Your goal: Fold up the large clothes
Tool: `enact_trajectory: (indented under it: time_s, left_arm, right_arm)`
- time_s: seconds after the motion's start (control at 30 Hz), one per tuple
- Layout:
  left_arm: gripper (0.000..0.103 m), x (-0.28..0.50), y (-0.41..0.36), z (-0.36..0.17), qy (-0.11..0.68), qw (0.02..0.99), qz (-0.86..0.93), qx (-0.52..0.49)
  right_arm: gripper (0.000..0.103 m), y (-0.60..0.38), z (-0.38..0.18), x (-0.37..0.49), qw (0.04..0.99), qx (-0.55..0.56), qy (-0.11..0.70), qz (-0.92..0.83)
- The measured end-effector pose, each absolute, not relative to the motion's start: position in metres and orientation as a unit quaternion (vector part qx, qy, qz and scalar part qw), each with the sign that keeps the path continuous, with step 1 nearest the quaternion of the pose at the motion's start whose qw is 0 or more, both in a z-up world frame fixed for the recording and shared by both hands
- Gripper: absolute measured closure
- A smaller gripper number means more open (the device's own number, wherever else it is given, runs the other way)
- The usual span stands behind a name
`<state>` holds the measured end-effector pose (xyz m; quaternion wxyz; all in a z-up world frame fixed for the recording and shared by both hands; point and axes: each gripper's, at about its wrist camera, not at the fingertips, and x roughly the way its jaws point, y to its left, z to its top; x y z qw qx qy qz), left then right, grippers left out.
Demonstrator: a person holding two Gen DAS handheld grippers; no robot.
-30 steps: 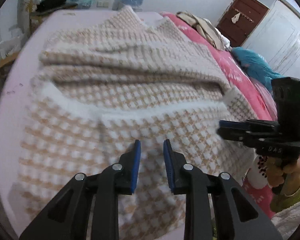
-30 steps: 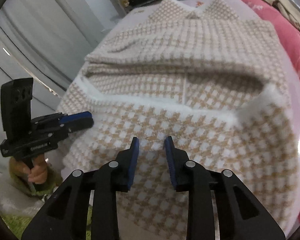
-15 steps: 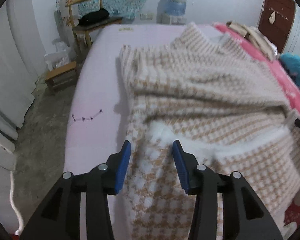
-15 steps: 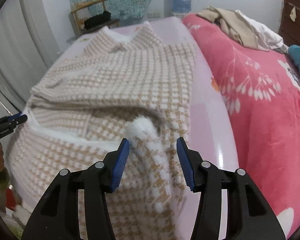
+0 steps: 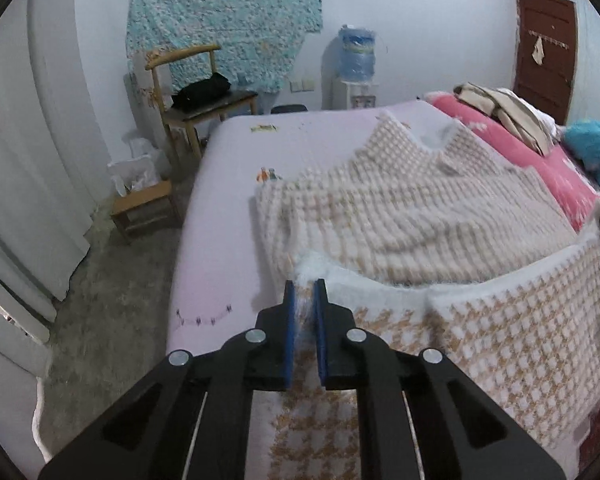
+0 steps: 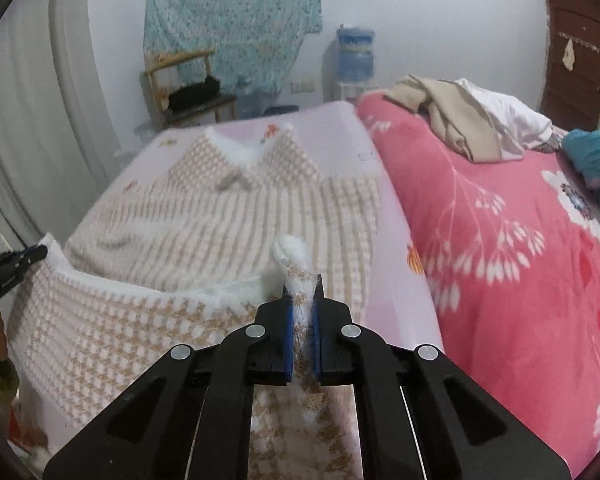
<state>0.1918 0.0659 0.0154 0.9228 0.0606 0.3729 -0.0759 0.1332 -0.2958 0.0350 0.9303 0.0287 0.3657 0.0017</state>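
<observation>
Pinching 1 fluffy white hem corner each, the left gripper [image 5: 304, 292] and the right gripper [image 6: 303, 292] have just clamped their jaws on a tan-and-white checked coat [image 5: 420, 216] and hold its near edge raised above the lilac bed [image 5: 220, 208], beside a pink blanket [image 6: 500, 240].

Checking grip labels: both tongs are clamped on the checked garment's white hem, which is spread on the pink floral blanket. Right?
Not quite. Both tongs, left and right, do clamp the checked garment, but the right wrist view shows it lying on the plain lilac sheet, beside the pink floral blanket.
</observation>
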Motion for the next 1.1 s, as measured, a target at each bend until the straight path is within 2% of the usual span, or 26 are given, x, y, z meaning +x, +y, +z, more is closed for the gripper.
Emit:
enact_trajectory:
  time_s: [0.2,0.3,0.37,0.4,0.43,0.47,0.57,0.67,0.83,0.93,1.03,1.1]
  left_arm:
    - [0.093,0.206,0.060,-0.027,0.398,0.912,-0.059,0.081]
    - [0.091,0.204,0.059,-0.027,0.393,0.913,-0.059,0.087]
    - [0.086,0.206,0.064,-0.021,0.397,0.913,-0.065,0.073]
    - [0.084,0.205,0.067,-0.017,0.395,0.914,-0.066,0.066]
    - [0.084,0.202,0.071,-0.011,0.389,0.917,-0.066,0.058]
    - [0.083,0.196,0.075,0.001,0.373,0.924,-0.066,0.048]
    - [0.083,0.172,0.073,0.031,0.338,0.935,-0.100,0.031]
    - [0.083,0.154,0.057,0.040,0.352,0.915,-0.196,-0.007]
    - [0.083,0.159,0.011,-0.009,0.441,0.863,-0.245,-0.001]
    - [0.083,0.171,0.002,-0.035,0.457,0.861,-0.224,0.014]
    - [0.083,0.172,0.003,-0.025,0.453,0.867,-0.208,0.013]
    - [0.083,0.163,0.004,-0.010,0.434,0.876,-0.210,0.015]
  right_arm:
    - [0.096,-0.302,-0.023,0.165,0.905,0.045,0.424,-0.005]
    - [0.093,-0.306,-0.025,0.165,0.903,0.059,0.426,0.000]
    - [0.078,-0.310,-0.017,0.163,0.904,0.070,0.421,0.003]
    - [0.063,-0.311,-0.010,0.158,0.907,0.074,0.415,0.001]
    - [0.053,-0.311,-0.002,0.153,0.911,0.071,0.407,-0.004]
    - [0.052,-0.310,0.007,0.146,0.916,0.068,0.396,-0.006]
    - [0.052,-0.301,0.034,0.123,0.927,0.057,0.370,0.014]
    - [0.052,-0.274,0.039,0.109,0.922,0.054,0.377,0.076]
    - [0.076,-0.226,-0.006,0.134,0.880,0.038,0.454,0.133]
    - [0.080,-0.218,-0.035,0.159,0.867,0.036,0.484,0.114]
    - [0.083,-0.221,-0.027,0.159,0.869,0.047,0.480,0.105]
    - [0.081,-0.224,-0.008,0.146,0.880,0.037,0.463,0.098]
